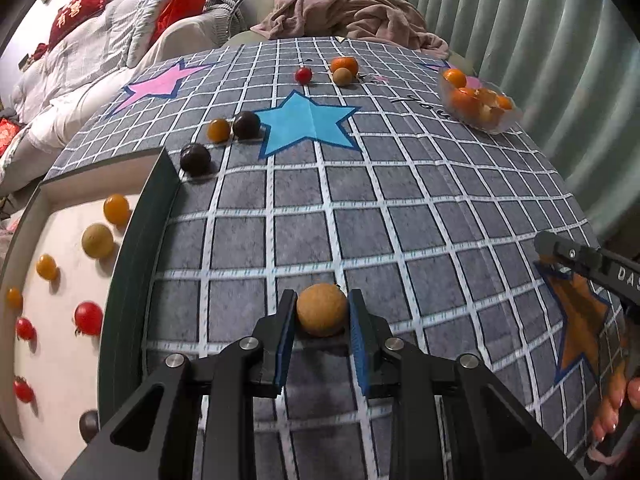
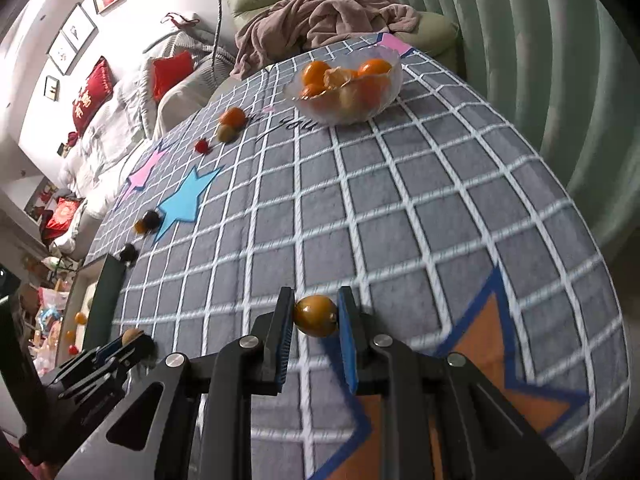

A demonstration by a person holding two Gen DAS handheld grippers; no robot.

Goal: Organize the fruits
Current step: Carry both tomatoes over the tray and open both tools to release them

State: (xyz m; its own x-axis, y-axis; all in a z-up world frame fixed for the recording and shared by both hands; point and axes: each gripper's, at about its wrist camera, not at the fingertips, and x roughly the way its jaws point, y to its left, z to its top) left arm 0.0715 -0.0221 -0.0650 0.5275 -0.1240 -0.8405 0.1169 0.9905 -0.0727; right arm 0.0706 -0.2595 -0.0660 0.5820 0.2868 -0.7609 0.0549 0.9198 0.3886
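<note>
My left gripper (image 1: 322, 312) is shut on a tan round fruit (image 1: 322, 309) just above the checked cloth; it also shows in the right wrist view (image 2: 132, 338). My right gripper (image 2: 316, 314) is shut on a glossy yellow-brown oval fruit (image 2: 316, 315), held above the cloth near the orange star (image 2: 500, 364). A dark-walled box (image 1: 136, 264) with a white floor at the left holds several small red, yellow and tan fruits. A clear bowl (image 2: 384, 96) of oranges stands at the far right.
Loose fruits lie on the cloth: two dark ones (image 1: 195, 159) (image 1: 246, 125), a yellow one (image 1: 218, 130), a red tomato (image 1: 303, 75), an orange (image 1: 345, 65) and a tan one (image 1: 343, 76). A blue star (image 1: 306, 124) marks the middle. A sofa and blanket lie beyond.
</note>
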